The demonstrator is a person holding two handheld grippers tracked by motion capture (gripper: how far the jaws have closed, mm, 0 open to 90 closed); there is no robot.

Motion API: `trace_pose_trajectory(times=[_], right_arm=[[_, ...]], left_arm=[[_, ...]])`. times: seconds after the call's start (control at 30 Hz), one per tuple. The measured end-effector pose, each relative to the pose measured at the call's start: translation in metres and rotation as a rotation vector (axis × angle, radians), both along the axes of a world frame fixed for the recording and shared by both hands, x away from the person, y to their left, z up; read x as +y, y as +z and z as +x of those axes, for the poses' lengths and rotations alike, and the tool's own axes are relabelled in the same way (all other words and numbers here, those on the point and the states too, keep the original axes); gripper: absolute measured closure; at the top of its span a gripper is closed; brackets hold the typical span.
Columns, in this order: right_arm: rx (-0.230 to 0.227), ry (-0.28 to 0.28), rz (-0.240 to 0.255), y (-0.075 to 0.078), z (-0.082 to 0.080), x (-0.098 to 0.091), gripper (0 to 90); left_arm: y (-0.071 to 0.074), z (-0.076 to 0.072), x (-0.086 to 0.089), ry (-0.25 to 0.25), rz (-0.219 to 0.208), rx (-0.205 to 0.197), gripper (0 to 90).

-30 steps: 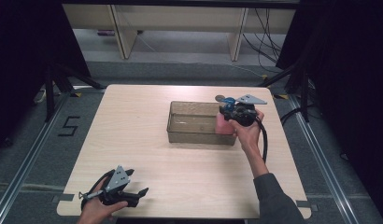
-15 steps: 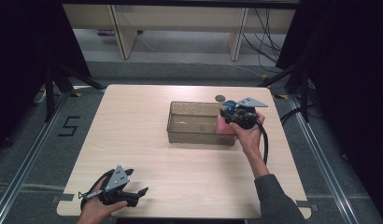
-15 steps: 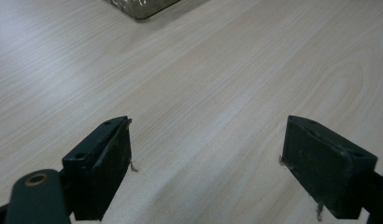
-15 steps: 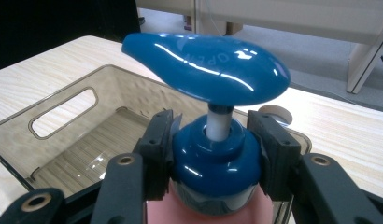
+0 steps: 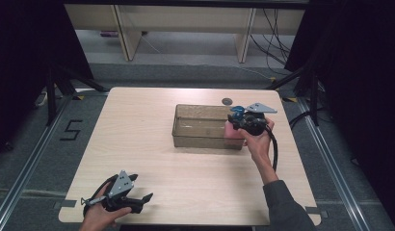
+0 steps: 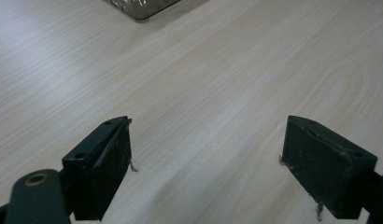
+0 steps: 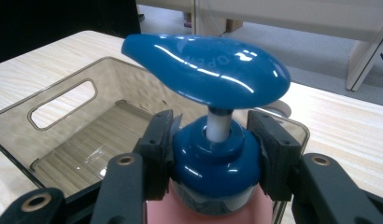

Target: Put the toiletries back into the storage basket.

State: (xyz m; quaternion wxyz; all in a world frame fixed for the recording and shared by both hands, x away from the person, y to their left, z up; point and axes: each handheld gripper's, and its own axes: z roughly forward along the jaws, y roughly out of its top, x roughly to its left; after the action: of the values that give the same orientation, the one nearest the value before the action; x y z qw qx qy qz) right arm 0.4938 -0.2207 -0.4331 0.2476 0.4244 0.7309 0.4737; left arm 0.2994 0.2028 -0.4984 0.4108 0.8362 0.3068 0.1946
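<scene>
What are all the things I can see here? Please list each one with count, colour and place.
pump bottle: one, pink body with blue cap and pump head, held at the right end of the bin
bin: one, clear brownish plastic, on the table right of centre
small round disc: one, grey, on the table behind the bin
table: one, light wood, centre of the high view
shelf unit: one, beige, on the floor behind the table
right gripper: one, black, jaws shut on the bottle's blue cap
left gripper: one, black, jaws open over bare table at the near left corner
</scene>
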Motion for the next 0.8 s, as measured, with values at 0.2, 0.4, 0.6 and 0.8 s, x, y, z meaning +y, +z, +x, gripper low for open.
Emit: trace_pose_trajectory(times=[0.2, 0.4, 0.6, 0.8], right_arm=[[-0.014, 0.005, -0.008, -0.0016, -0.0006, 0.0002, 53.6], [0.022, 0.001, 0.0, -0.0038, -0.0032, 0.0026, 53.6], [-0.01, 0.006, -0.032, -0.0036, -0.0027, 0.0, 53.6], [0.008, 0.007, -0.026, -0.0039, -0.0052, 0.004, 53.6]], left_arm=[[-0.0004, -0.0002, -0.0002, 0.001, -0.001, 0.003, 15.4], [0.0002, -0.0006, 0.0, 0.007, -0.001, 0.002, 15.4], [0.0004, -0.0006, -0.0001, 0.006, 0.001, 0.002, 15.4], [0.0004, -0.0002, -0.0002, 0.006, 0.001, 0.0, 15.4]])
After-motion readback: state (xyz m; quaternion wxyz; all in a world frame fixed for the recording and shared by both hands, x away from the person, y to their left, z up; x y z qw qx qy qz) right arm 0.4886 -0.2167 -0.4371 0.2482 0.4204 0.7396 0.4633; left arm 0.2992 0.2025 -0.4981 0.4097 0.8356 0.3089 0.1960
